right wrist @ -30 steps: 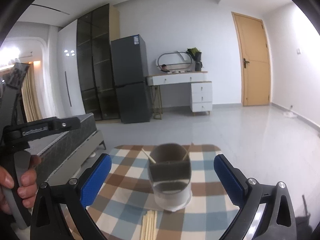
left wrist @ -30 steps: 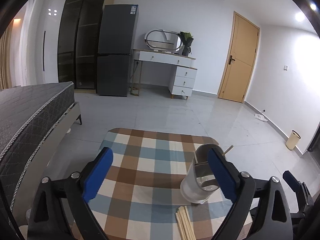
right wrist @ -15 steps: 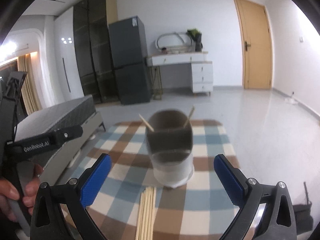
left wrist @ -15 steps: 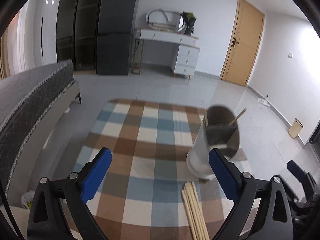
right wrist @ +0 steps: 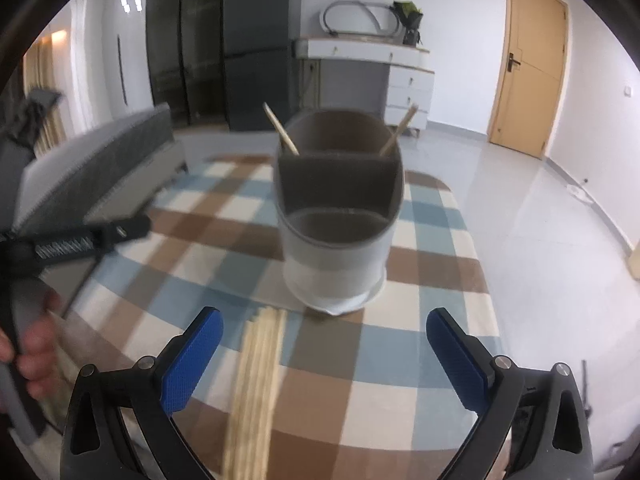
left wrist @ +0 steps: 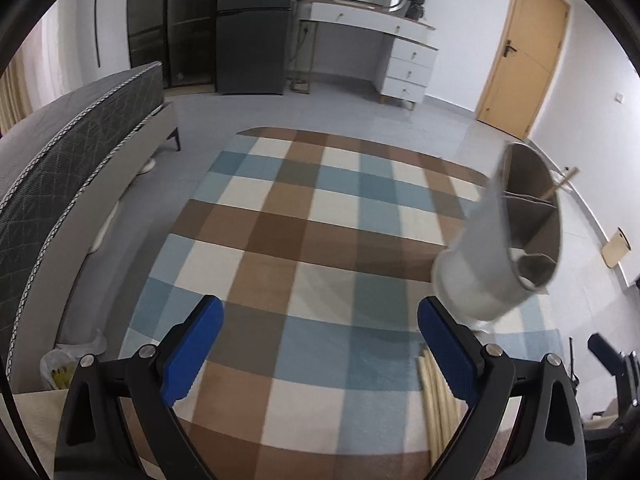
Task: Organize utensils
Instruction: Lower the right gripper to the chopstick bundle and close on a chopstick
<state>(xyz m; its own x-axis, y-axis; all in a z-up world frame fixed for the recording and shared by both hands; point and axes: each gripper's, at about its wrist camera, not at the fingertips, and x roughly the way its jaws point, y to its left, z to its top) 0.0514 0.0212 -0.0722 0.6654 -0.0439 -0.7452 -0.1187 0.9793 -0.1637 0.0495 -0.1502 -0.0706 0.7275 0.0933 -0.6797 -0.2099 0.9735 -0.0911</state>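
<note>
A grey and white divided utensil holder (right wrist: 338, 216) stands on the checked tablecloth (right wrist: 436, 344), with two wooden chopsticks (right wrist: 280, 130) leaning in its back compartment. A bundle of wooden chopsticks (right wrist: 256, 384) lies flat just in front of it, between the right gripper's fingers but nearer the left one. My right gripper (right wrist: 324, 356) is open above the cloth and holds nothing. In the left wrist view the holder (left wrist: 504, 236) sits to the right, beyond my open left gripper (left wrist: 320, 344), and the bundle (left wrist: 438, 396) lies beside its right finger.
A hand (right wrist: 28, 356) holds the left gripper's handle at the left of the right wrist view. Beyond the table are a dark bed (left wrist: 72, 160), a fridge (left wrist: 252, 32), a white dresser (left wrist: 384, 52) and a wooden door (left wrist: 524, 52). A small bin (left wrist: 616, 246) stands by the wall.
Both grippers have tilted downward and drawn nearer the table. In the left view the holder has slid to the right; in the right view holder and chopstick bundle loom larger.
</note>
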